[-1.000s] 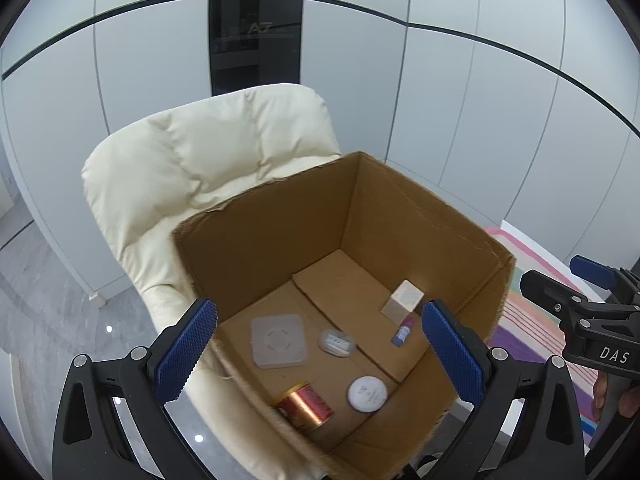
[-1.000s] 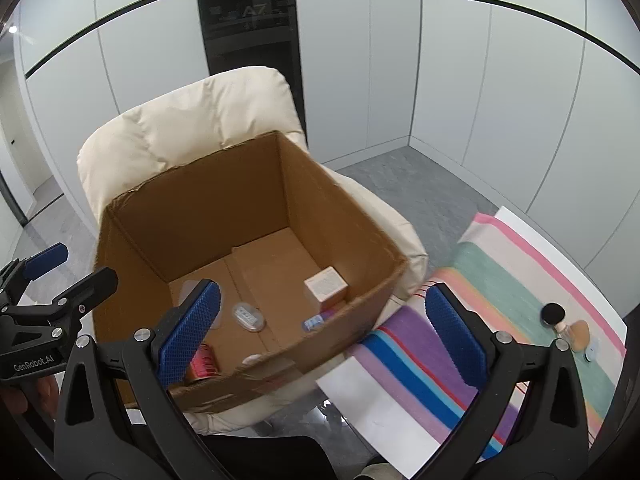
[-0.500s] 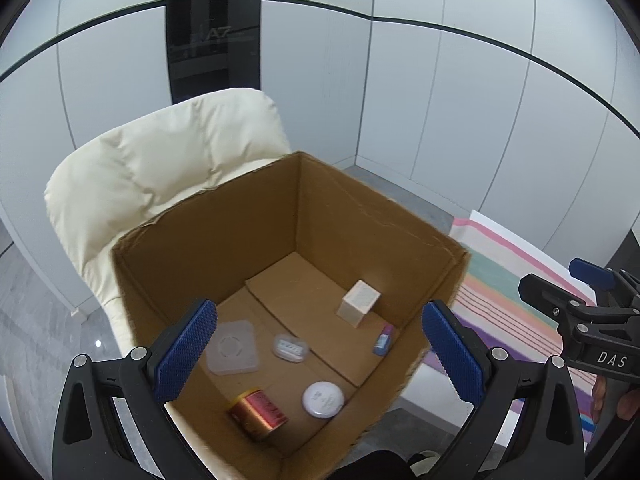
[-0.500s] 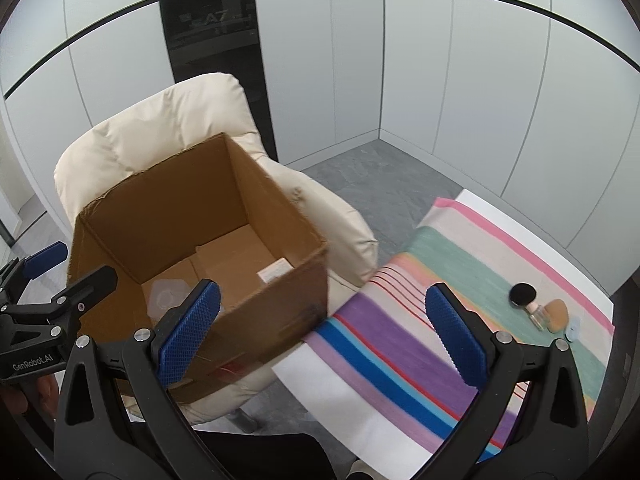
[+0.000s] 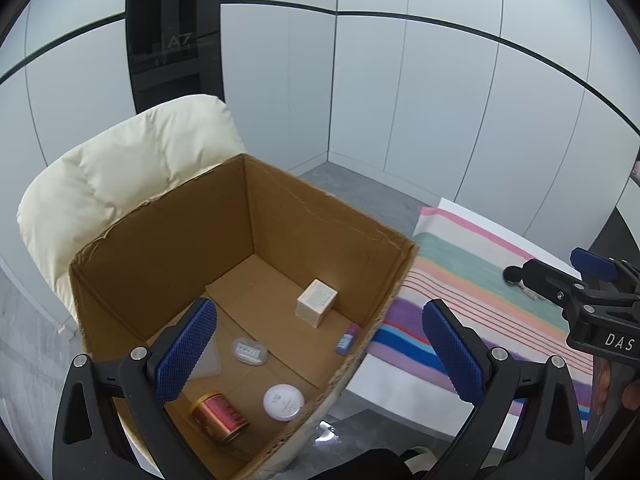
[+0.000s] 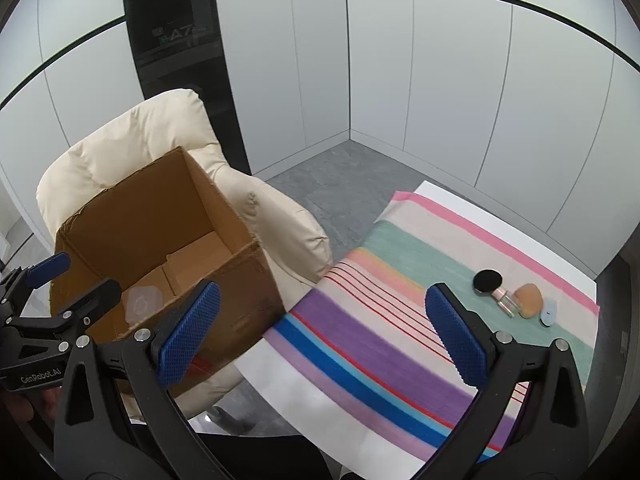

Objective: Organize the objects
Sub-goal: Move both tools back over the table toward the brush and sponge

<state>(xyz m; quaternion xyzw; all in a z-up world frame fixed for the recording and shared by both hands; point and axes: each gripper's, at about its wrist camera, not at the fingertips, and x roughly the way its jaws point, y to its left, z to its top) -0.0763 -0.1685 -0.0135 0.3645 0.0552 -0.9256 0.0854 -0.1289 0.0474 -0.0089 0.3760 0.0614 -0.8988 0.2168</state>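
Observation:
An open cardboard box [image 5: 320, 216] [image 6: 248, 280] stands on a cream padded chair [image 5: 120, 172] [image 6: 280, 220]. Inside lie a red tin [image 5: 218, 416], a white round case [image 5: 282, 402], a clear oval case [image 5: 250, 351], a beige cube box [image 5: 316, 302], a small purple tube [image 5: 346, 339] and a flat translucent lid [image 6: 140, 304]. On the striped cloth [image 6: 400, 312] lie a black-capped bottle [image 6: 494, 288], an orange sponge [image 6: 528, 300] and a pale blue item [image 6: 547, 312]. My left gripper [image 5: 320, 356] is open and empty over the box's right side. My right gripper [image 6: 324, 336] is open and empty above the cloth's near left part.
White wall panels and a dark doorway [image 5: 176, 40] stand behind the chair. Grey floor [image 6: 328, 176] lies between the chair and the cloth-covered table [image 6: 520, 224]. The right gripper shows at the right edge of the left wrist view [image 5: 592, 300].
Both grippers have swung to the right, away from the box and toward the striped cloth. The box has slid left in both views. Both stay open and empty.

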